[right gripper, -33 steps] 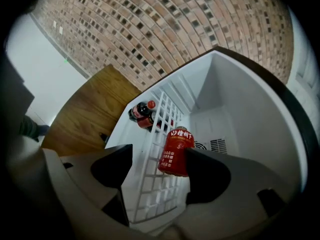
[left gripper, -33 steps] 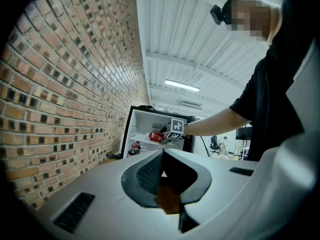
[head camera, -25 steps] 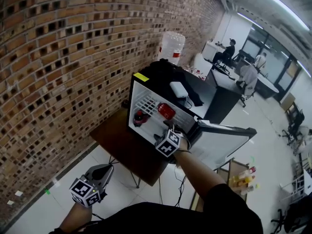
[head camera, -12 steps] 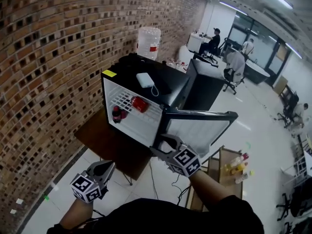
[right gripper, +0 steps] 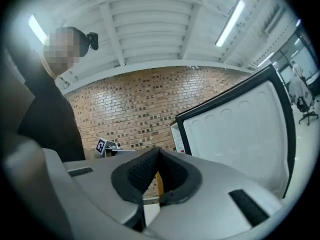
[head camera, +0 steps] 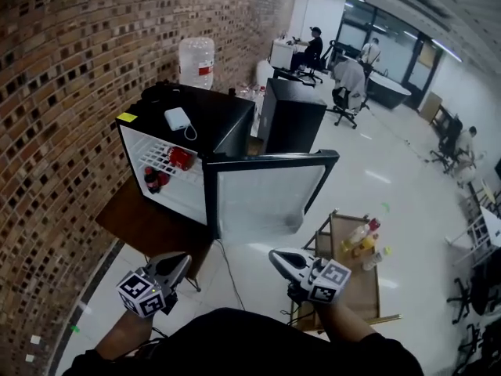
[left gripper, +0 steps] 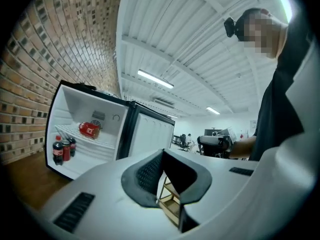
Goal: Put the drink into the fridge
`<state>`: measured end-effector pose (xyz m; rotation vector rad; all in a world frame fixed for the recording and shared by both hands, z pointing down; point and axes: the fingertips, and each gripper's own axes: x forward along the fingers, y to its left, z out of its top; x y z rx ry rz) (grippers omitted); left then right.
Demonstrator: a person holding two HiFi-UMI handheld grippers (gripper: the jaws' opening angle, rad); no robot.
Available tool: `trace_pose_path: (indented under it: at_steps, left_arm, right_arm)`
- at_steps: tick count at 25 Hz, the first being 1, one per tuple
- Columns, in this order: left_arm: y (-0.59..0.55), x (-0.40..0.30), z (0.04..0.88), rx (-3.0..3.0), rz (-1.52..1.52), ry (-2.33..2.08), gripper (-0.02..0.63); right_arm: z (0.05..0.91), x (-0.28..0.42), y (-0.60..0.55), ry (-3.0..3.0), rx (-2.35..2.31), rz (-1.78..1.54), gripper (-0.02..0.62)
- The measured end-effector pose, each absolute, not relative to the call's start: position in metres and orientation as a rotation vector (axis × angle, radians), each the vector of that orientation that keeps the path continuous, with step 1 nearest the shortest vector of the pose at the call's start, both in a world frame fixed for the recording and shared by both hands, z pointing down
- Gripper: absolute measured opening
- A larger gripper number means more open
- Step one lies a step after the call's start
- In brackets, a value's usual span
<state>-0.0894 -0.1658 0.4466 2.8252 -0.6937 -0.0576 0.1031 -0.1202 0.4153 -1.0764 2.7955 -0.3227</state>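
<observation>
Red drink can [head camera: 180,157] lies on its side on the wire shelf of the open fridge [head camera: 227,124], well ahead of our left gripper [head camera: 178,262] fingers, its long axis level across the shelf; dark bottles [head camera: 153,181] stand upright below it. We see both left and right gripper [head camera: 280,257] fingers closed together on nothing, the door [head camera: 266,198] standing open beyond the right ones

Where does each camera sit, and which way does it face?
Head view: person's head, looking down at small black fridge, white door open; left tongs, right tongs show.
Left gripper view: on left tongs, facing fridge interior; dark torso at right.
Right gripper view: on right tongs, facing brick wall; torso at left.
Shared: all show that white door.
</observation>
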Motion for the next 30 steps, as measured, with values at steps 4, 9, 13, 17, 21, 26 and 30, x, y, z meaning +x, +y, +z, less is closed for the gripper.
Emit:
trace_pose_path:
  at_steps: [4,9,13,17,21,26,30]
  left_arm:
    - [-0.149,-0.050,0.458,2.862,-0.001,-0.588,-0.003]
    - [-0.129,-0.018,0.466,2.916,0.064,-0.465,-0.003]
    - [-0.122,-0.012,0.468,2.916,0.079,-0.442,-0.004]
    - [-0.120,-0.012,0.467,2.922,0.083,-0.453,-0.003]
    - [-0.120,-0.015,0.463,2.936,0.073,-0.460,-0.003]
    - [-0.124,-0.021,0.462,2.932,0.061,-0.478,-0.003]
    - [-0.122,-0.023,0.457,2.907,0.044,-0.496,-0.003]
  right_arm:
    - [0.447,0.124,-0.083,2.754,-1.076,-0.408,0.000]
    - [0.484,0.138,-0.055,2.731,-1.155,-0.497,0.000]
    - [0.481,0.143,-0.046,2.747,-1.185,-0.481,0.000]
    - [0.473,0.156,-0.050,2.757,-1.237,-0.407,0.000]
    - [0.464,0.152,-0.051,2.770,-1.230,-0.380,0.000]
    - [0.460,0.147,-0.054,2.791,-1.233,-0.367,0.000]
    - [0.461,0.146,-0.055,2.827,-1.235,-0.335,0.000]
